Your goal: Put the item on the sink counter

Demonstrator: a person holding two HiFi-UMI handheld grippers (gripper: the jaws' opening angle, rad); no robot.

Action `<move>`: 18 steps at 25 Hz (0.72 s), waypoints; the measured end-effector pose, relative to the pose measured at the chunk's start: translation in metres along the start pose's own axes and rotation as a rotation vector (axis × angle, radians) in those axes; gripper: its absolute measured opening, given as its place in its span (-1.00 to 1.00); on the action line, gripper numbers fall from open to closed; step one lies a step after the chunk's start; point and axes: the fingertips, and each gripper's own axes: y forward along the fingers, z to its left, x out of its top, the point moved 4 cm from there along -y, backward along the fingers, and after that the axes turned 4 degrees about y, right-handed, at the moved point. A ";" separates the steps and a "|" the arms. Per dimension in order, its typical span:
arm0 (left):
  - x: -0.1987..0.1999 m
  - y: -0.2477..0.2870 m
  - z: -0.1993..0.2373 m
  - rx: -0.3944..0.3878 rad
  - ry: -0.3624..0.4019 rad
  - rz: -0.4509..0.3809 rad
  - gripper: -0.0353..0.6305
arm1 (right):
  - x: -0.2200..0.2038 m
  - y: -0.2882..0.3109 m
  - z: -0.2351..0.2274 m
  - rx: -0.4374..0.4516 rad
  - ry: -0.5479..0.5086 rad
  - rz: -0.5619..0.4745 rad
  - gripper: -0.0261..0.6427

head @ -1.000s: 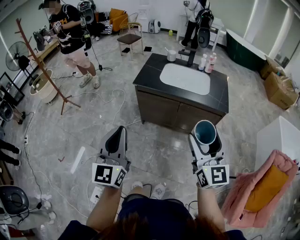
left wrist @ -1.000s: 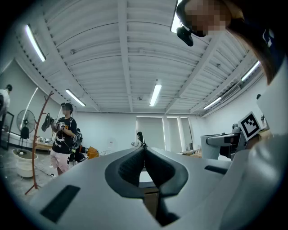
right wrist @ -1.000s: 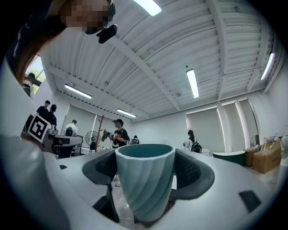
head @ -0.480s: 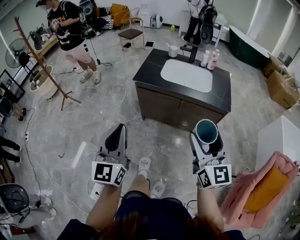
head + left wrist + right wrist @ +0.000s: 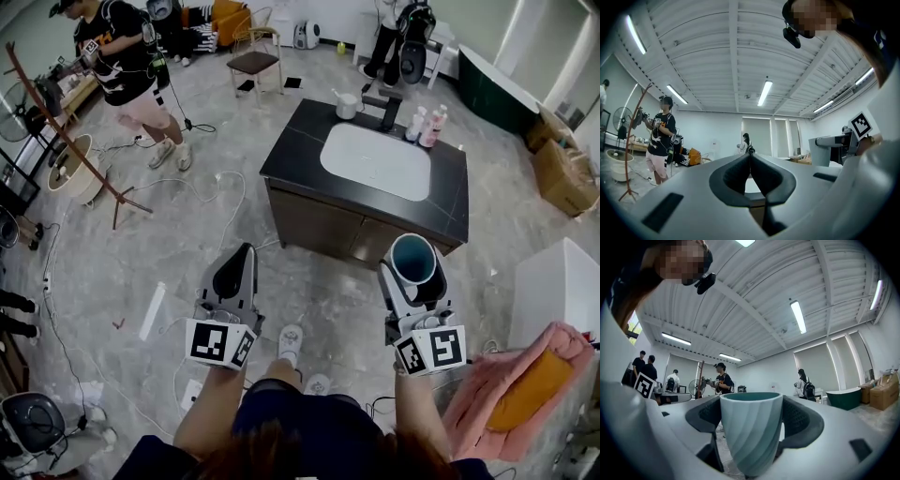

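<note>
A: Since both tools are yours, where is everything?

B: Sink table stands ahead, well apart from me. My right tool is clamped on the teal cup, upright above the floor. My left tool is pressed closed, jaws touching.

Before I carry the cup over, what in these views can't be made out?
- Cup base: in the right gripper view it sinks behind the right gripper body. The head view shows only its rim and inside.
- Two bottles at the back of the sink counter: too small in the head view to identify.
- Pink cloth: cut off by the head view's right edge.
</note>
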 end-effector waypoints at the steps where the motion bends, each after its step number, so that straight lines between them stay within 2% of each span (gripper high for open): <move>1: 0.000 0.014 0.010 -0.004 -0.001 -0.004 -0.83 | 0.002 0.016 -0.002 -0.002 -0.004 -0.005 0.26; 10: -0.010 0.138 0.090 -0.075 -0.002 -0.014 -0.83 | 0.003 0.147 -0.027 -0.040 -0.021 -0.034 0.26; 13: -0.017 0.170 0.109 -0.074 -0.011 -0.011 -0.83 | -0.003 0.179 -0.039 -0.044 -0.020 -0.025 0.26; 18: -0.035 0.224 0.117 -0.051 -0.017 0.012 -0.83 | -0.014 0.229 -0.078 -0.015 -0.010 -0.004 0.26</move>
